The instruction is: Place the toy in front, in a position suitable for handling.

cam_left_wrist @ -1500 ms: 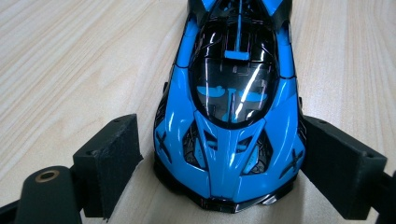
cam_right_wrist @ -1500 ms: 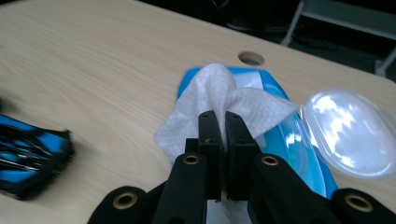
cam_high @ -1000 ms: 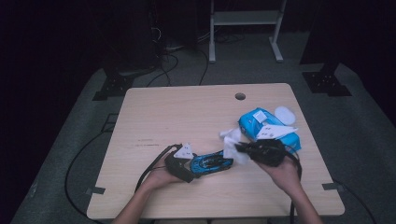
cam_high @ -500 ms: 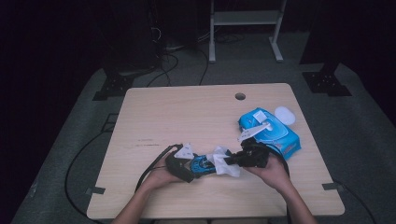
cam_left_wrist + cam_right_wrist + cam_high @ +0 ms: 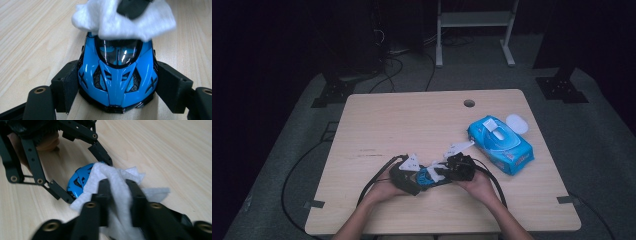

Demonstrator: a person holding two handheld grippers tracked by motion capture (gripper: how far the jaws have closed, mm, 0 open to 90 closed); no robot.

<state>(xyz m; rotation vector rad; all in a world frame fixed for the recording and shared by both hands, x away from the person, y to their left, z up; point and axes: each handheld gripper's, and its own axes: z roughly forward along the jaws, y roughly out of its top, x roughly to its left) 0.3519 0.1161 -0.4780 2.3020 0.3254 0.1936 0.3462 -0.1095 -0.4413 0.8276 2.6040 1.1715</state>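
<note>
The wooden table (image 5: 412, 125) takes up most of what I can see from above, pale and bare over its far half, with a small round hole (image 5: 469, 103) near its 12 o'clock edge. Over toward 3 o'clock lies a blue pack of wet wipes (image 5: 502, 145), its lid flipped open, and a white round cap (image 5: 516, 122) sits just beside the pack on its far side.

Down at the 6 o'clock edge the person's two forearms come in and the grippers meet nose to nose. The left gripper (image 5: 419, 177) sits low on the table and its jaws are clamped on the flanks of a blue toy car (image 5: 117, 80); in the left gripper view the pads press on both sides near the front wheels, with the bonnet pointing back at the camera. The jaws have been easing slightly closer together in the last moment, with the car between them.

The right gripper (image 5: 443, 172) comes at the car from the 3 o'clock side. Its jaws stand narrow and pinch a white wipe (image 5: 112, 182) between them; they have just been opening a little, yet the wipe stays gripped. In the right gripper view the wipe drapes over the car's rear end, and in the left gripper view it covers the roof just behind the windscreen, touching the car.
</note>
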